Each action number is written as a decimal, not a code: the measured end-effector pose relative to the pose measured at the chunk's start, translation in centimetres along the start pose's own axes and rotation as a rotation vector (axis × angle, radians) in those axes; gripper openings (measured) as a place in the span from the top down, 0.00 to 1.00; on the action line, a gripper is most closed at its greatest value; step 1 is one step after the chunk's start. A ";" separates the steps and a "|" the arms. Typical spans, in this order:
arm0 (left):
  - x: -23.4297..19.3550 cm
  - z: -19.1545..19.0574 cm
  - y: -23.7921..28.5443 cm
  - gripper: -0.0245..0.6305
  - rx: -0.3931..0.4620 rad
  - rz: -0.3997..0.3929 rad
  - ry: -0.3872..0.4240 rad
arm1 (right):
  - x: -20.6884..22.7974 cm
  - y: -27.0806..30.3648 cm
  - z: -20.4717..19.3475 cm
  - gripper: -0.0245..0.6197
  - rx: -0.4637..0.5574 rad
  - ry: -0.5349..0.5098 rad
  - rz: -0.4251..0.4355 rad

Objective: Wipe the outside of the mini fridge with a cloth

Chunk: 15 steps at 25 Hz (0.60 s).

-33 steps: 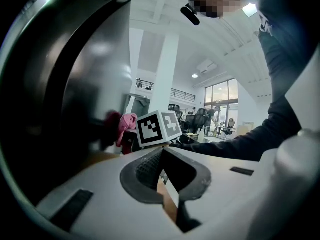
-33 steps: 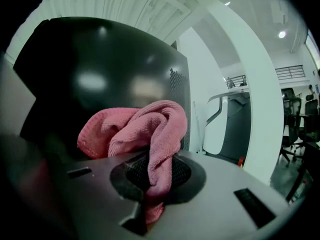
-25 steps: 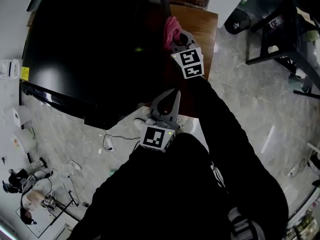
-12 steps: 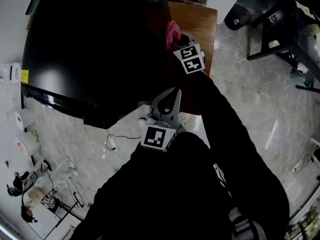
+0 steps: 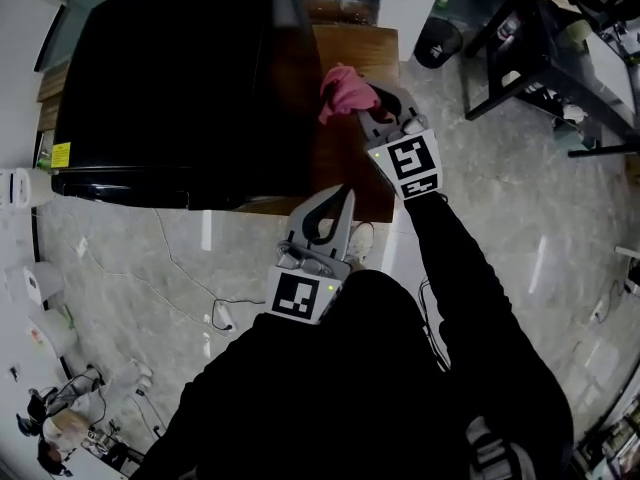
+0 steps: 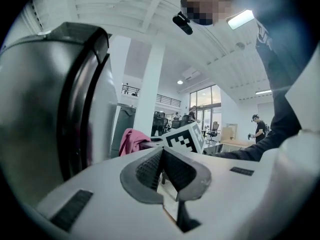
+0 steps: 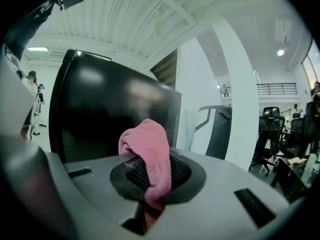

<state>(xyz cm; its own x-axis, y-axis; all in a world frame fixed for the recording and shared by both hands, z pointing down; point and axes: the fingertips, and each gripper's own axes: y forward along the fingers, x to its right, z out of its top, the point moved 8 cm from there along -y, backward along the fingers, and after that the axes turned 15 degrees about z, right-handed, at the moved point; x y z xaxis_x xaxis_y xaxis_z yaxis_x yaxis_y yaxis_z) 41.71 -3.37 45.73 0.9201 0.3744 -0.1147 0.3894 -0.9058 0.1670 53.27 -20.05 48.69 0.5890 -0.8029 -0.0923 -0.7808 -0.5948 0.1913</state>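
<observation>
Head view looks steeply down on the black mini fridge, whose glossy top fills the upper left. The right tongs reach along its right-hand side, over a brown wooden surface that lies just beside it. These tongs are clenched on the pink cloth, which bunches out past the jaw tips on the side toward the fridge. In the right gripper view the cloth drapes over the ribbed pads and hangs down between them, with the dark fridge wall ahead and to the left. So the panel to be wiped lies leftward of the right tongs, very near the cloth; whether the cloth is touching it I cannot tell from any view. That side wall runs lengthwise away from the person, so I judge that a stroke would best follow that line, with the cloth pressed leftward against it. The left tongs sit nearer the person, by the fridge's near right corner. Their jaws are closed together with nothing between them, as the left gripper view shows, and the fridge stands close on their left. The right hand is the nearer one to the working face and the only one carrying the cloth, so the wiping falls to it.
</observation>
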 end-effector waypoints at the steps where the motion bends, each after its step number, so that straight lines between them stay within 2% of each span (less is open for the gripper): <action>1: 0.0 0.6 -1.0 0.95 0.002 -0.004 0.005 | -0.9 -1.1 1.4 0.90 0.007 -0.010 -0.014; 8: -1.3 5.9 -7.9 0.95 0.037 -0.015 0.049 | -7.7 -4.4 11.1 0.90 0.020 -0.138 -0.071; 12: -2.1 6.5 -10.0 0.95 0.063 0.003 0.051 | -10.7 -2.7 13.2 0.90 -0.020 -0.185 -0.070; 15: -3.0 6.0 -11.4 0.95 0.098 0.014 0.044 | -12.7 -1.5 13.7 0.91 -0.010 -0.174 -0.074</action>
<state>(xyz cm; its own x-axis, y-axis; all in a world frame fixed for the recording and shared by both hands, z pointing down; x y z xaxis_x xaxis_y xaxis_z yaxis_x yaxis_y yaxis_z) 34.26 4.61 38.28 0.9270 0.3684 -0.0700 0.3730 -0.9251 0.0716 44.16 -9.50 36.21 0.5991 -0.7524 -0.2737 -0.7341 -0.6527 0.1874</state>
